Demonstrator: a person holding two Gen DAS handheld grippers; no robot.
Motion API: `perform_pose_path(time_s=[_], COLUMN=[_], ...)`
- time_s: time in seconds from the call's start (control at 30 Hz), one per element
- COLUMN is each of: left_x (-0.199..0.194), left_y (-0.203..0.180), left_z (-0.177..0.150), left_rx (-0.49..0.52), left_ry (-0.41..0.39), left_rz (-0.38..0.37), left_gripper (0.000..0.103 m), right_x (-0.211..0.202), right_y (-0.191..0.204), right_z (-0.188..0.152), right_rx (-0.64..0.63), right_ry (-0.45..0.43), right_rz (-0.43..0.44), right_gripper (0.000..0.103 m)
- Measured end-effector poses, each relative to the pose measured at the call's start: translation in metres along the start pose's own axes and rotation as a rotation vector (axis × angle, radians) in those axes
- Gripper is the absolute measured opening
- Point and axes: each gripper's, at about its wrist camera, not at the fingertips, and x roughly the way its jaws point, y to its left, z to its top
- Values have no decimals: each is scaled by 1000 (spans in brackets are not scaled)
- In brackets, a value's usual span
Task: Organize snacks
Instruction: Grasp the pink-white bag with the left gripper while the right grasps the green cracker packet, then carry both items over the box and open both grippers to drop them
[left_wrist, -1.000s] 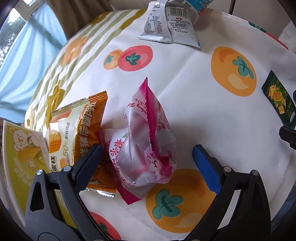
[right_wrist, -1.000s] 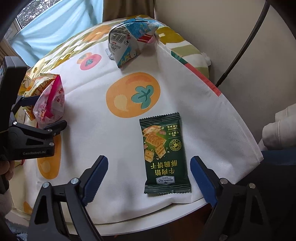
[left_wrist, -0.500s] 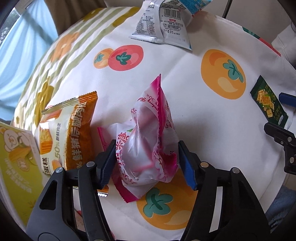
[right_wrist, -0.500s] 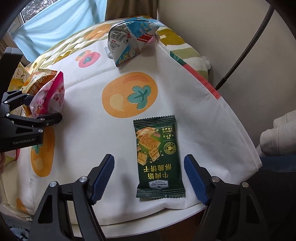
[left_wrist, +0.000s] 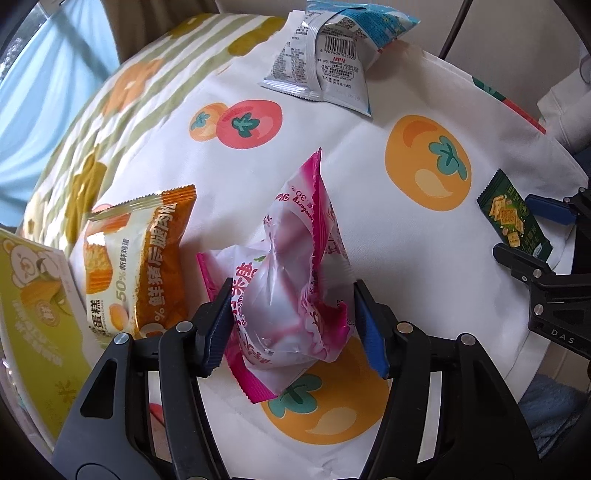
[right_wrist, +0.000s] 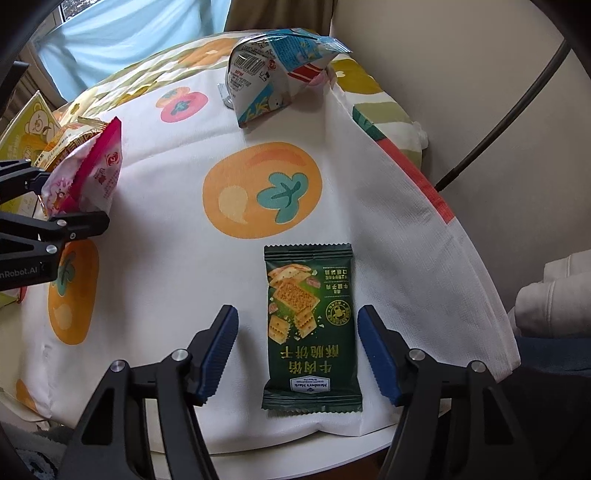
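A pink and white snack bag (left_wrist: 295, 258) stands crumpled on the fruit-print tablecloth (left_wrist: 351, 147), and my left gripper (left_wrist: 291, 306) is shut on its lower part, both blue pads pressing its sides. From the right wrist view the same bag (right_wrist: 99, 173) shows at the far left in the left gripper (right_wrist: 68, 201). A dark green cracker packet (right_wrist: 310, 325) lies flat near the table's front edge. My right gripper (right_wrist: 297, 343) straddles it with its jaws closing; a gap remains at the left pad.
An orange cake packet (left_wrist: 147, 258) lies just left of the pink bag, with a yellow box (left_wrist: 33, 314) beyond it. A blue and white packet (right_wrist: 266, 74) sits at the far side. The table rim (right_wrist: 295, 446) is close below the green packet. A white sleeve (right_wrist: 554, 295) is at right.
My left gripper's jaws came together onto the pink bag and hold it. The right gripper's jaws narrowed around the green packet, which now lies farther in between them.
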Motion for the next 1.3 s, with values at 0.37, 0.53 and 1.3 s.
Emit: perform_pose_path(time_s=[0.37,0.53,1.3], left_x=[-18,-33,-190], left_y=[8,11,89], left_z=[-11,-18,-51], left_rx=[-101,-154,-518], left_ry=[-10,-26,-277], left_rz=[10,22,252], left_gripper=[57,57,57], right_x=[3,-1,-118], right_y=[-2,-5,51], right_z=[2,0,105], right_rx=[-56,-62,-333], right_ry=[-1,-19,-323], right_rz=[16,38,306], right_gripper=[41,40,40])
